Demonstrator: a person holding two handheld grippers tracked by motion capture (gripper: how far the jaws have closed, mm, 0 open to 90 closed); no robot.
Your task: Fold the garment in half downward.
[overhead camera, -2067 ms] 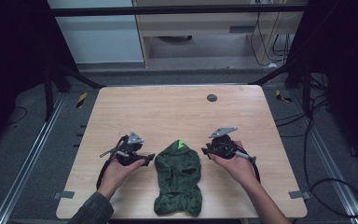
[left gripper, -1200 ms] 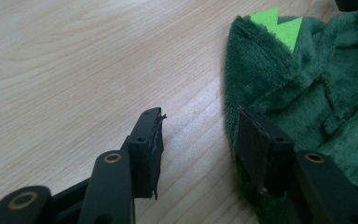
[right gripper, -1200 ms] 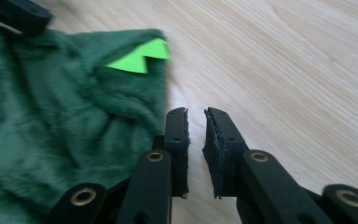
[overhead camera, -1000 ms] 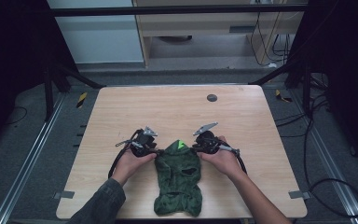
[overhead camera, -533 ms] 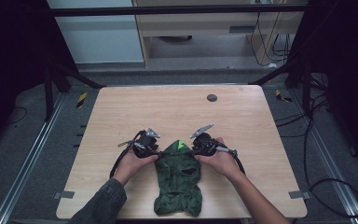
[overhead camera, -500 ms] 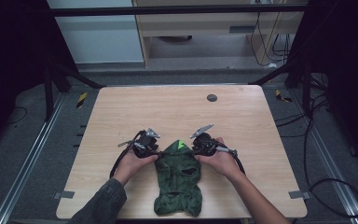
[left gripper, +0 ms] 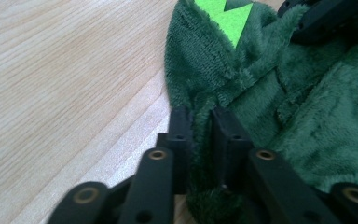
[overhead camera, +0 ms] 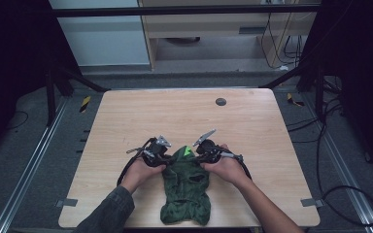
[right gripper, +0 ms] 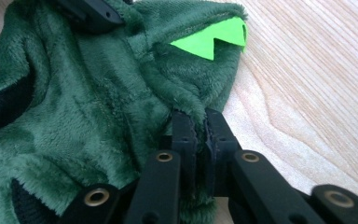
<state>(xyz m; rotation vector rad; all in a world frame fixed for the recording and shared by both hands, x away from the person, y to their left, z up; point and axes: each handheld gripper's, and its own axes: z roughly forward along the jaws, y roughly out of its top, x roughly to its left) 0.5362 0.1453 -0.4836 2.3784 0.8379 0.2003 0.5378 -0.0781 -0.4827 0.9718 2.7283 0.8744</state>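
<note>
A dark green fleece garment [overhead camera: 185,187] with a bright green zigzag patch [overhead camera: 188,151] lies flat near the table's front edge. My left gripper [overhead camera: 161,156] is at its upper left edge. In the left gripper view the jaws pinch a fold of the green garment [left gripper: 279,84], with my left gripper [left gripper: 202,116] shut on it. My right gripper [overhead camera: 203,154] is at the upper right edge. In the right gripper view my right gripper [right gripper: 199,121] is shut on the hem of the garment [right gripper: 84,102], below the green patch [right gripper: 209,39].
The wooden table [overhead camera: 184,111] has a small dark round disc [overhead camera: 220,101] at its far middle. Cables [overhead camera: 126,167] trail from both grippers beside the person's hands. Dark frame posts and floor cables surround the table.
Both grippers moved inward from the sides of the garment to its top corners and closed on the fleece.
</note>
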